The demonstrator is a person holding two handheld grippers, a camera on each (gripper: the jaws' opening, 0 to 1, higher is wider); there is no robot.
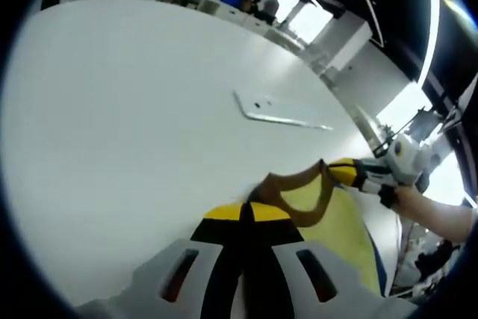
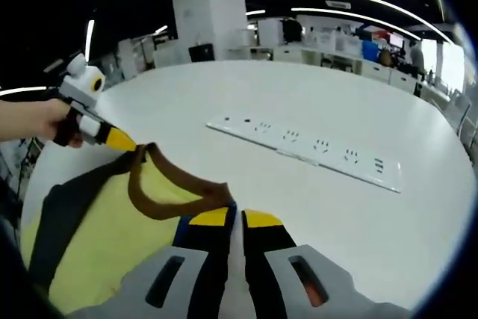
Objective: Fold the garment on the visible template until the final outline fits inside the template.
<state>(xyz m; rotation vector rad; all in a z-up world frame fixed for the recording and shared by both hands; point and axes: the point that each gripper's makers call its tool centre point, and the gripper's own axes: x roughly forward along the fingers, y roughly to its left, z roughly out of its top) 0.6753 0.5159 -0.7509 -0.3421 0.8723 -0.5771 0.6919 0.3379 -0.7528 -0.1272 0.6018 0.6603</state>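
Observation:
A yellow garment (image 1: 340, 222) with a brown neckband (image 1: 299, 184) and a dark sleeve (image 2: 60, 214) lies on the white table (image 1: 134, 110), with its collar end raised. My left gripper (image 1: 246, 213) is shut on the neckband at one side. My right gripper (image 1: 336, 168), held by a hand (image 1: 437, 214), comes in from the right and pinches the other side. In the right gripper view my right gripper (image 2: 231, 218) is shut on the brown neckband (image 2: 168, 192), while the left gripper (image 2: 123, 141) grips the band's far end. The yellow garment (image 2: 112, 237) spreads below them.
A long white power strip (image 2: 306, 147) lies across the table's middle, beyond the garment, and is also seen as the power strip (image 1: 280, 113). Desks, shelves and a white pillar (image 2: 209, 13) stand beyond the table's far edge.

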